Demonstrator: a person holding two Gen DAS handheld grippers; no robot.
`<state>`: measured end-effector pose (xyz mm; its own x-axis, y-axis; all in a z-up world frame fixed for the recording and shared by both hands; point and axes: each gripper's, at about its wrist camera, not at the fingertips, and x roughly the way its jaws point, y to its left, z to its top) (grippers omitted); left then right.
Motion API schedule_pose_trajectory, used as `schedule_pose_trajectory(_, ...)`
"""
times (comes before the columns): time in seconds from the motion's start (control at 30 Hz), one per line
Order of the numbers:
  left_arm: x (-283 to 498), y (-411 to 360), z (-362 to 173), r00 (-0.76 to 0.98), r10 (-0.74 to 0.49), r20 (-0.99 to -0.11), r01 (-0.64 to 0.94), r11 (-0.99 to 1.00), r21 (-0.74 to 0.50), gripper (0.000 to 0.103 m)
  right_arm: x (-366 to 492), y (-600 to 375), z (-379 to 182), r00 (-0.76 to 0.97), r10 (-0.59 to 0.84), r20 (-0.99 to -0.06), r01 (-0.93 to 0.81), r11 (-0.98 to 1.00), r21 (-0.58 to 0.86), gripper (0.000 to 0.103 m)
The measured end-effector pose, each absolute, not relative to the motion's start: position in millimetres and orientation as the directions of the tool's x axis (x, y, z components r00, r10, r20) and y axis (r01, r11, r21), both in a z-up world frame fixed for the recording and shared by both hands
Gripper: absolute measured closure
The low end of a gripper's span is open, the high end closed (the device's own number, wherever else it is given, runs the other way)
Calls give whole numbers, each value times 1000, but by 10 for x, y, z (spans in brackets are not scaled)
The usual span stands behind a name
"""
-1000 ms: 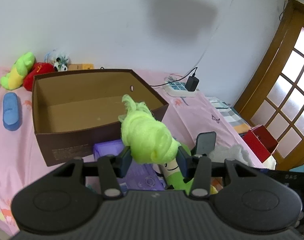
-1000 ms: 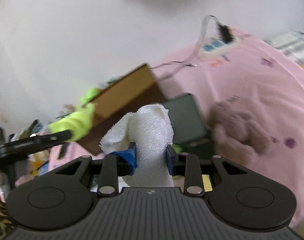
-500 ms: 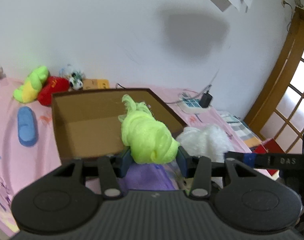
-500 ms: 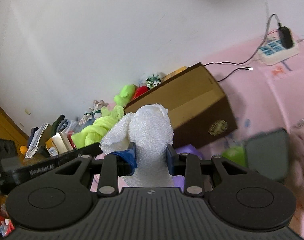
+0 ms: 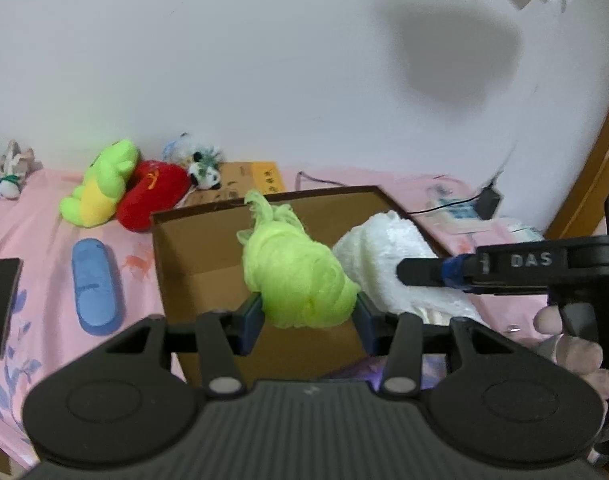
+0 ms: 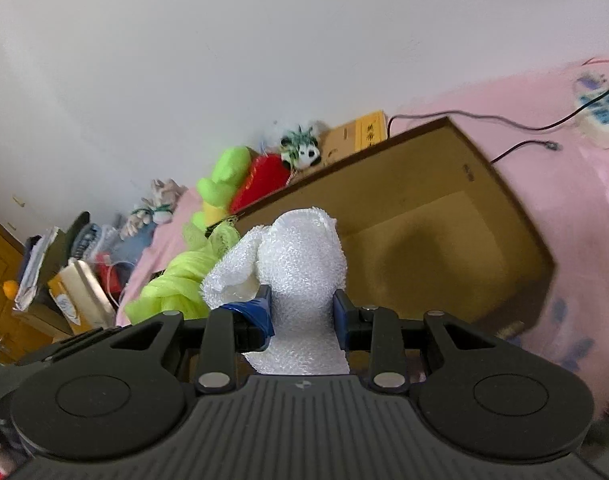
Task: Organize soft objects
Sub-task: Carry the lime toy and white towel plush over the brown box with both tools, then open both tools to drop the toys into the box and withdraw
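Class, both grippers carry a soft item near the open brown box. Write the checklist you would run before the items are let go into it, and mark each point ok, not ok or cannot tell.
1. Left gripper jaws shut on the green mesh cloth: ok.
2. Right gripper jaws shut on the white towel: ok.
3. Cardboard box open at the top: ok.
4. Visible box floor free for both items: ok.
5. Both items fully past the near wall: cannot tell.
6. Green cloth and towel apart from each other: cannot tell; they overlap in both views.
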<state>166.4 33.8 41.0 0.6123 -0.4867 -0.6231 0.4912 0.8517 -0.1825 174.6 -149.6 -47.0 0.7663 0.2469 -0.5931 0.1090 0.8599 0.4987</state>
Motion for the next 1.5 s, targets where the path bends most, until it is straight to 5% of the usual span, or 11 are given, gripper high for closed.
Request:
schedule_pose_trajectory(0.5, 2142, 126, -161, 578, -289, -763, 398, 916, -46, 49, 2350, -1225, -953, 669, 220, -710, 159, 891, 426, 83)
schedule_pose_trajectory(0.6, 2110, 171, -160, 598, -273, -753, 379, 925, -34, 36, 2347, -1253, -919, 678, 237, -696, 140, 888, 438, 83)
schedule_pose_trajectory(1.5, 1433, 191, 370, 680, -199, -706, 265, 964, -16, 33, 1532, -1196, -578, 820, 242, -519, 33, 884, 465, 83)
